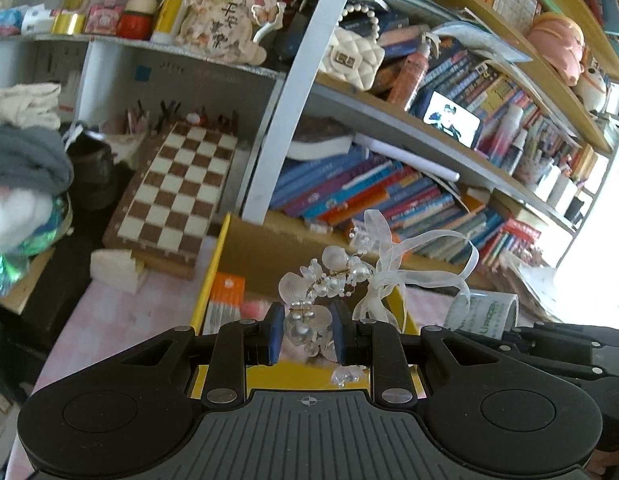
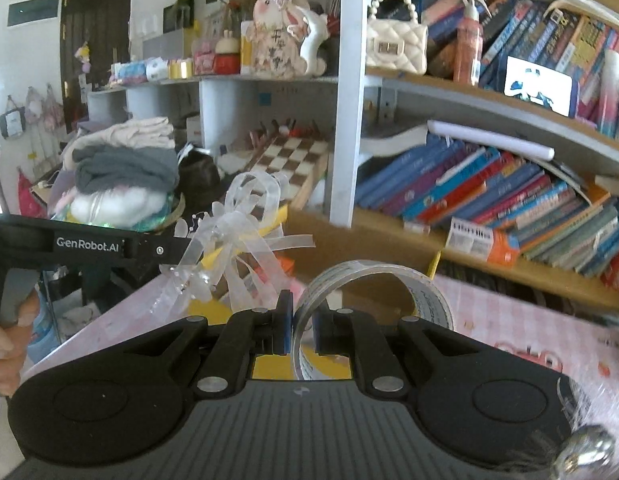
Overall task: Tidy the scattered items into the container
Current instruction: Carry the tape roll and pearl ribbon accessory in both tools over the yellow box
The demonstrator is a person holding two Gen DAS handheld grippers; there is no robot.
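Pearl hair ornament between left tongs; tape roll between right tongs.

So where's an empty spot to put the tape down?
Bare pink tablecloth lies right of the tape, below the bottom bookshelf. Another bare strip runs between the yellow box and the chessboard. The shelves are crammed.

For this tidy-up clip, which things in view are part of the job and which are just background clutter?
Part of the job:
- pearl-and-ribbon hair ornament, clamped in the left gripper
- clear tape roll, clamped in the right gripper
- yellow box on the table

Just lying about:
- chessboard
- shelved books
- quilted cream handbag
- folded clothes
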